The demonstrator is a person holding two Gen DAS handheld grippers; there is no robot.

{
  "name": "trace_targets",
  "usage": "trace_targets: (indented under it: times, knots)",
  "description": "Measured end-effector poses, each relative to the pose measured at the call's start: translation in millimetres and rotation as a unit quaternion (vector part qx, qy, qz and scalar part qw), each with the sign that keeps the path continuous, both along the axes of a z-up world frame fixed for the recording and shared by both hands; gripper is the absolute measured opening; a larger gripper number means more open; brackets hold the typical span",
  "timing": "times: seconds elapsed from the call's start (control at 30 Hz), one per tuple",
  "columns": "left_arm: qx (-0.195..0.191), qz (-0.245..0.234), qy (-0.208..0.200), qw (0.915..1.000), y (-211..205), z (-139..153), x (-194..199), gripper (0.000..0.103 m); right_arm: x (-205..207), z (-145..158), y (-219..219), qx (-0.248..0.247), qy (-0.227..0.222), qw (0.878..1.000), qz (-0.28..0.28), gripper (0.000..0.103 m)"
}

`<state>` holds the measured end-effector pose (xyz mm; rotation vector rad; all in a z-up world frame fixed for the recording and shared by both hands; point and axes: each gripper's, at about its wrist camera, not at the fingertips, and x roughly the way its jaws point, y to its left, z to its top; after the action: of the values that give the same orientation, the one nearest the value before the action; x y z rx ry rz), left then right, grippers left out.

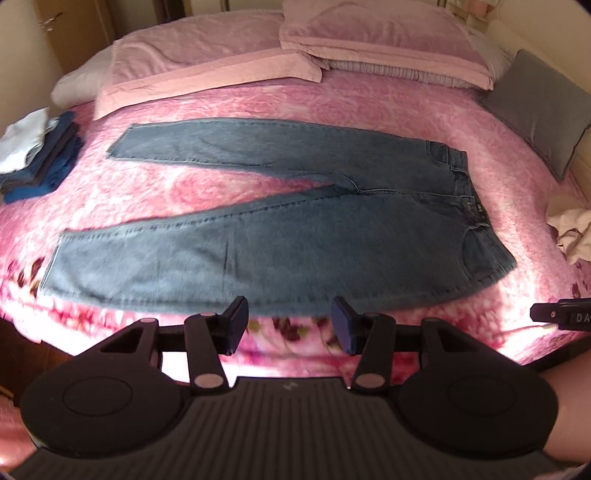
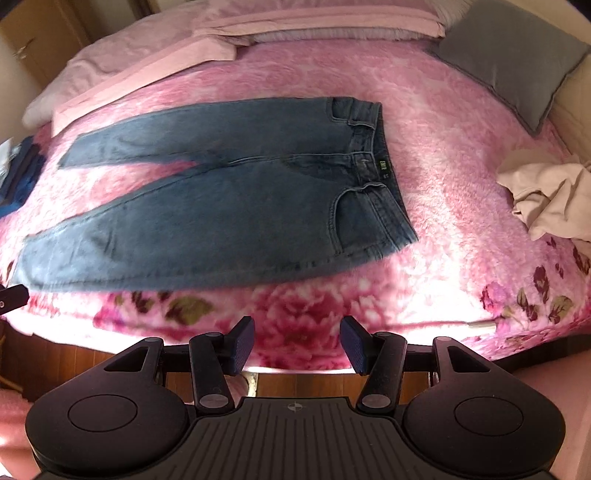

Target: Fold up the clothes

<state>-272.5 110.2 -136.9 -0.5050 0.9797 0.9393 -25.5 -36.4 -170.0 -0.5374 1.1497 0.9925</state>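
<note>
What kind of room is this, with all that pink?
Most likely a home bedroom. A bed covered by a pink floral blanket fills the view, with pillows at its head, a pair of jeans spread flat on it, and a small stack of folded clothes at one edge.

A bed fills the scene, covered by a fluffy pink blanket whose near edge carries a pattern of dark pink flowers and green leaves. At the far side lie pale pink pillows with a folded pink cover to their left. A grey cushion leans at the far right. Dark wooden floor shows below the near edge. A wooden door with a metal handle stands far left. Strong light washes out the blanket's near edge.
</note>
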Motion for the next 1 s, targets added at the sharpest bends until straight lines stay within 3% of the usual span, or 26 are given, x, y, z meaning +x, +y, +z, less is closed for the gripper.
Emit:
trace_targets:
  times: [0.3, 0.47, 0.67, 1.0]
  knots:
    - [-0.016, -0.118, 0.014, 0.9927, 148.4, -35.6, 54.1, 0.041, 56.5, -32.2, 81.8, -0.029, 0.003, 0.996, -0.088, 0.055]
    - [-0.018, -0.173, 0.008, 0.9847, 209.8, -61.9, 76.6, 0.040, 79.0, -53.6, 114.8, -0.035, 0.001, 0.994, -0.099, 0.055]
    - [-0.038, -0.186, 0.000, 0.9818, 256.8, -93.4, 99.8, 0.038, 102.3, -80.5, 153.8, -0.048, -0.010, 0.994, -0.097, 0.054]
    - [-0.051, -0.196, -0.012, 0.9792, 304.4, -144.5, 138.6, 0.032, 169.4, -118.2, 213.2, -0.015, -0.032, 0.996, -0.086, 0.054]
